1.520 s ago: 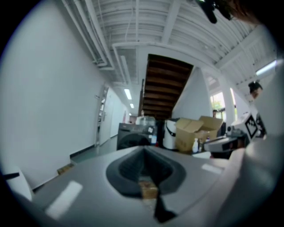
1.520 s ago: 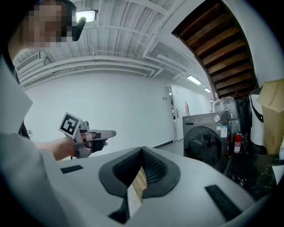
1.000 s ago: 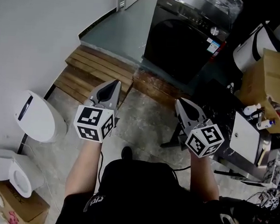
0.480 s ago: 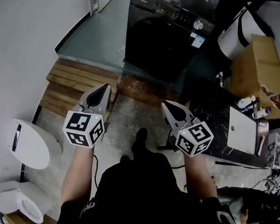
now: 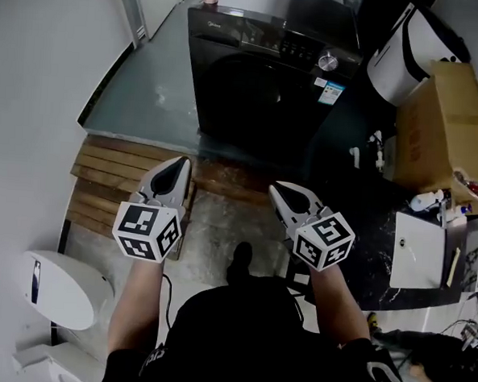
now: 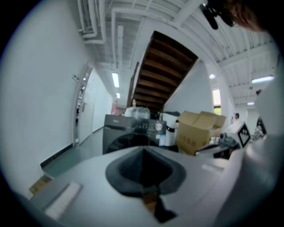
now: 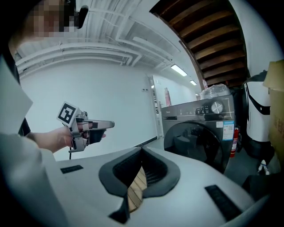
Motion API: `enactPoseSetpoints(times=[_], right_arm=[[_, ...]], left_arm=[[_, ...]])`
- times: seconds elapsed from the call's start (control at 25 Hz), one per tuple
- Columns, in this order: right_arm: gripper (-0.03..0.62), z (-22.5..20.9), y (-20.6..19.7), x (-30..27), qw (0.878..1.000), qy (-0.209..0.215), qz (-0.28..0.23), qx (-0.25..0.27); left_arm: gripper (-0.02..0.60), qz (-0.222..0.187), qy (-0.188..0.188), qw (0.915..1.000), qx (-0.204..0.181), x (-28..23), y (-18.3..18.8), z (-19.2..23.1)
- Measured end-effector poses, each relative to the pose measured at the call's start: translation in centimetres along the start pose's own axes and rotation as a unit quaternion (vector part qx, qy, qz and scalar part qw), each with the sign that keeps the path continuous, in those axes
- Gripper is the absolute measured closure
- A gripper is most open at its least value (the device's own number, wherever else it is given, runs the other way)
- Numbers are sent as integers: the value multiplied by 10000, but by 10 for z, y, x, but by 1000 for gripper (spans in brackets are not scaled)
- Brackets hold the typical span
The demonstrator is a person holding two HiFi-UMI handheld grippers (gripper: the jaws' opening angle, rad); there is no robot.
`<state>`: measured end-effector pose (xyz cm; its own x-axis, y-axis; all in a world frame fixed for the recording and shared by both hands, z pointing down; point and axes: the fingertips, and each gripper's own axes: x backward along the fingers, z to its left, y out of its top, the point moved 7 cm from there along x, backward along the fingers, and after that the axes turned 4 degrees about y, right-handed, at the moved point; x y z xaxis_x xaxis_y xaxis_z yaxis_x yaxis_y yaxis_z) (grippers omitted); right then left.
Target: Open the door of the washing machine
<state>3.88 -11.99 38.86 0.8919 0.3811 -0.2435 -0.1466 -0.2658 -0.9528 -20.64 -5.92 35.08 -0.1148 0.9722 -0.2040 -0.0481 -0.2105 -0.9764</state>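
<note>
The dark front-loading washing machine (image 5: 262,74) stands ahead on a raised grey-green floor, and its round door (image 5: 249,98) is closed. Both grippers are held out in front of the person, well short of the machine and touching nothing. My left gripper (image 5: 178,165) is shut and empty, pointing at the machine's left side. My right gripper (image 5: 278,188) is shut and empty too, level with the left one. The left gripper view shows the machine (image 6: 133,133) beyond the closed jaws. The right gripper view shows the door (image 7: 197,142) to the right and the left gripper (image 7: 91,125) to the left.
Wooden slatted steps (image 5: 110,190) lie between the person and the raised floor (image 5: 149,84). A white toilet (image 5: 55,288) sits at the lower left. To the right are a cardboard box (image 5: 449,118), a white drum (image 5: 409,51) and a black table (image 5: 373,251) with clutter.
The person has walked forward. The washing machine now lies closer and larger in the head view, and both shut grippers have advanced with the body over the wooden steps.
</note>
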Motion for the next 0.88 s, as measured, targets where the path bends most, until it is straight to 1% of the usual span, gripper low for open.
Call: enactPoseSetpoints(times=[0.16, 0.36, 0.48, 0.64, 0.76, 0.88], right_arm=[[600, -48, 7, -15, 9997, -76, -59, -206], [599, -92, 18, -30, 9993, -245, -83, -275], [600, -107, 25, -40, 9986, -379, -134, -334], [599, -125, 34, -51, 9970, -698, -103, -330], [599, -132, 42, -60, 9959, -842, -91, -320], [599, -141, 50, -69, 9937, -1092, -79, -255]], left_arm=[[573, 160, -182, 9996, -115, -62, 11, -5], [572, 279, -522, 9979, -245, -116, 22, -12], [572, 358, -735, 9962, -290, -146, 26, -10], [572, 356, -1107, 9926, -350, -185, 33, -9], [572, 317, -1324, 9899, -386, -206, 41, -4], [572, 321, -1600, 9857, -424, -223, 44, -2]])
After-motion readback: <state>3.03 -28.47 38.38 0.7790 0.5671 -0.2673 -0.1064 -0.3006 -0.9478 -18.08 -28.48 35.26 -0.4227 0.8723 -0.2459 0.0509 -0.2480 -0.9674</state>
